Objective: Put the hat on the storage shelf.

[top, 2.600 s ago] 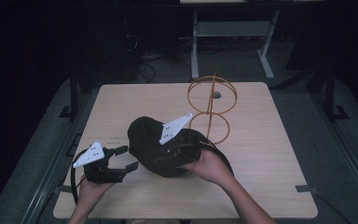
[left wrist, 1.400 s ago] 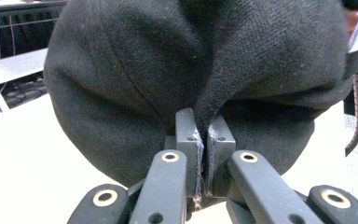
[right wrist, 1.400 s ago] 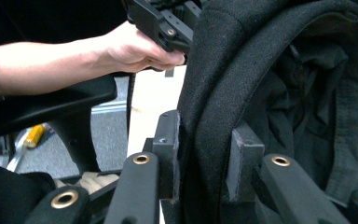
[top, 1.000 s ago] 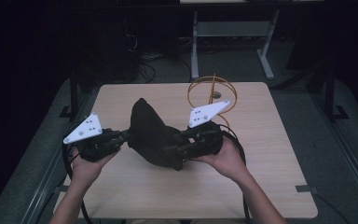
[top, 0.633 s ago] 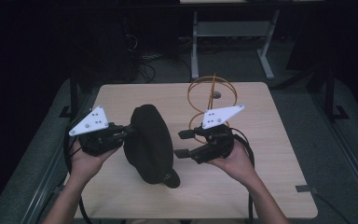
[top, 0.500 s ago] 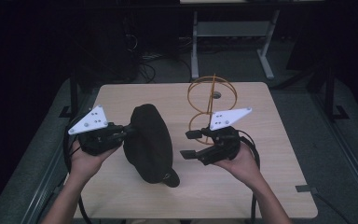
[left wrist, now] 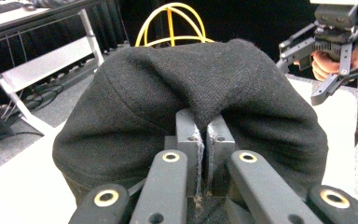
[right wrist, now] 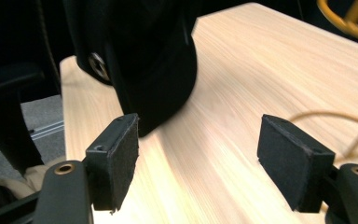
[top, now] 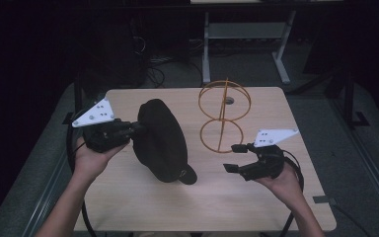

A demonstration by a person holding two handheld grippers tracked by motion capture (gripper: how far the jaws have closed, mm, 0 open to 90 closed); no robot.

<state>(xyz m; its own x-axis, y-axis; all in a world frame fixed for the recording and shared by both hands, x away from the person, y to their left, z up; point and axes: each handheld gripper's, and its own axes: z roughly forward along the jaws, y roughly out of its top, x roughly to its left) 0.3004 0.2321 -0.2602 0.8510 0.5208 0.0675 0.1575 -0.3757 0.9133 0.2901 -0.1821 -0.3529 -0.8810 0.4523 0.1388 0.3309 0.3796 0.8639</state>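
High view: left claw (top: 134, 129) pinching black cap (top: 160, 140); right claw (top: 234, 158) just opened wide, empty, beside wire stand (top: 223, 116).

Black cap (left wrist: 191, 107) hides most of yellow wire stand (left wrist: 172, 23).

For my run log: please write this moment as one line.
left tool: shut on black cap | right tool: open, jaws just opened, nothing between | cap brim touches table | wire stand: upright
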